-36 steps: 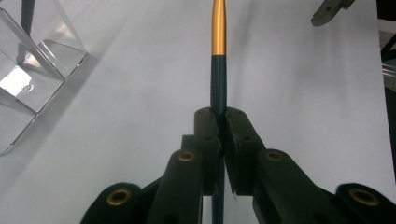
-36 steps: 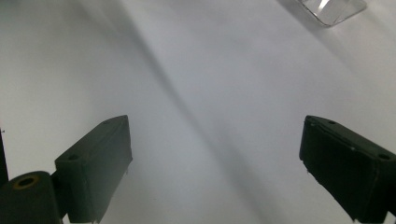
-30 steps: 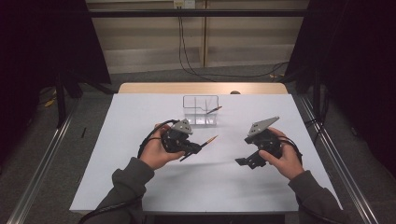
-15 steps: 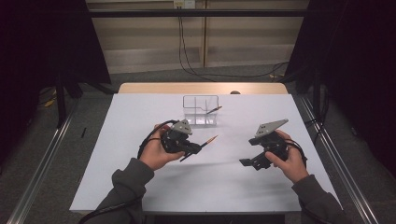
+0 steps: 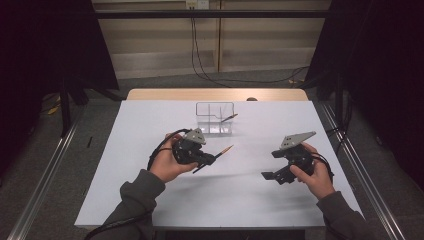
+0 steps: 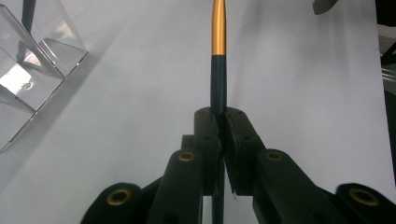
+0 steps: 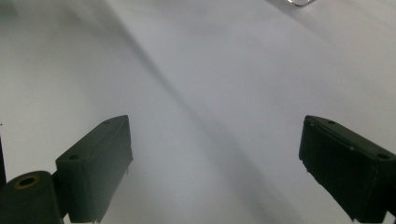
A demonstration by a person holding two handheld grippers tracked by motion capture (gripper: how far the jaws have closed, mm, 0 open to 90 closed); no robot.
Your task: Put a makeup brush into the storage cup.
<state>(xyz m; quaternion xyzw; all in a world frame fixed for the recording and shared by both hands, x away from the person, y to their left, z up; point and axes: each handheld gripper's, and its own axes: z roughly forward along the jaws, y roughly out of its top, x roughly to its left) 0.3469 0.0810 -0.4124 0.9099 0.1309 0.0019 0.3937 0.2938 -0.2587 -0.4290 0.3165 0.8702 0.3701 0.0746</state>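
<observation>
Two pens (image 5: 227,148): one in left gripper (image 5: 212,159), one in holder (image 5: 215,120).

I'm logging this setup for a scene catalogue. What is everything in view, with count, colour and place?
pen: one, dark barrel with gold end, clamped in the left gripper, gold end pointing away from the hand
second pen: one, dark, leaning out of the clear holder
clear holder: one, transparent with compartments, far middle of the table
table: one, white top with a wooden far edge
cables: several, dark, on the floor beyond the table
left gripper: one, black, shut on the pen, left of centre
right gripper: one, black, jaws wide apart with nothing between them, right side
hands: two, one on each gripper
</observation>
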